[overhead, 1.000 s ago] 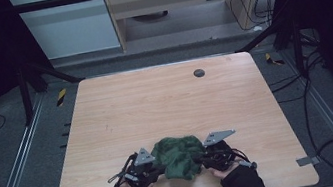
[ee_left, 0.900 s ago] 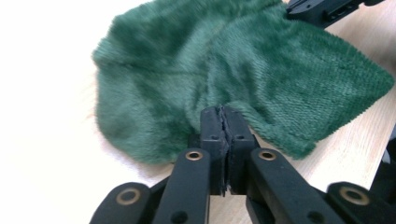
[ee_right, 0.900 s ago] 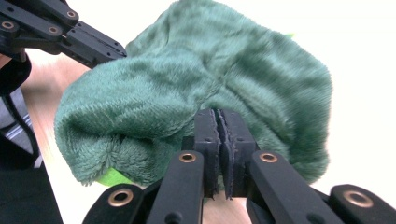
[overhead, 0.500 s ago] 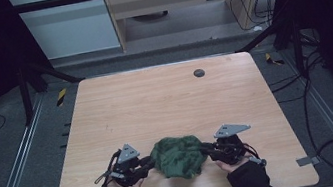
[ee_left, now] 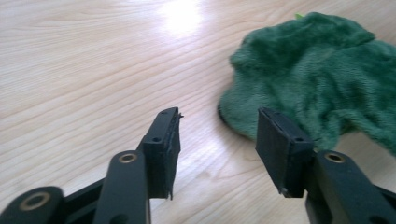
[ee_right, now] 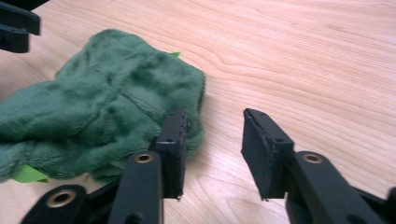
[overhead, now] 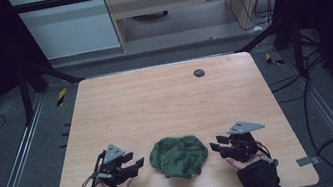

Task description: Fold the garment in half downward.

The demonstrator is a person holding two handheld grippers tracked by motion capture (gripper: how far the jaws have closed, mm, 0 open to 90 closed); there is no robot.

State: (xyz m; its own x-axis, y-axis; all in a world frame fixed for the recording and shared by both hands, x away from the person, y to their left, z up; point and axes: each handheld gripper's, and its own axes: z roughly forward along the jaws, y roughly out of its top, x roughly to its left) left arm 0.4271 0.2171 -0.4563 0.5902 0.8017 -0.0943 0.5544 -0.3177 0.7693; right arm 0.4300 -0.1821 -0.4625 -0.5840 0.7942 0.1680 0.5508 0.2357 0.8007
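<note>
Both grippers have just opened and backed off the green cloth (overhead: 179,157), which now lies bunched on the counter (overhead: 165,98) at 6 o'clock. Left gripper (overhead: 135,163) at 9 o'clock of it and right gripper (overhead: 216,146) at 3 o'clock: fingers spread, nothing between them. Release looks complete.

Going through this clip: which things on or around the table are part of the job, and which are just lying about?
Part of the job:
- green cloth, bunched on the table
- left gripper, open beside the cloth, its jaws just opened
- right gripper, open beside the cloth, its jaws just opened

Lying about:
- dark round spot at the table's far edge
- cables on the floor
</note>
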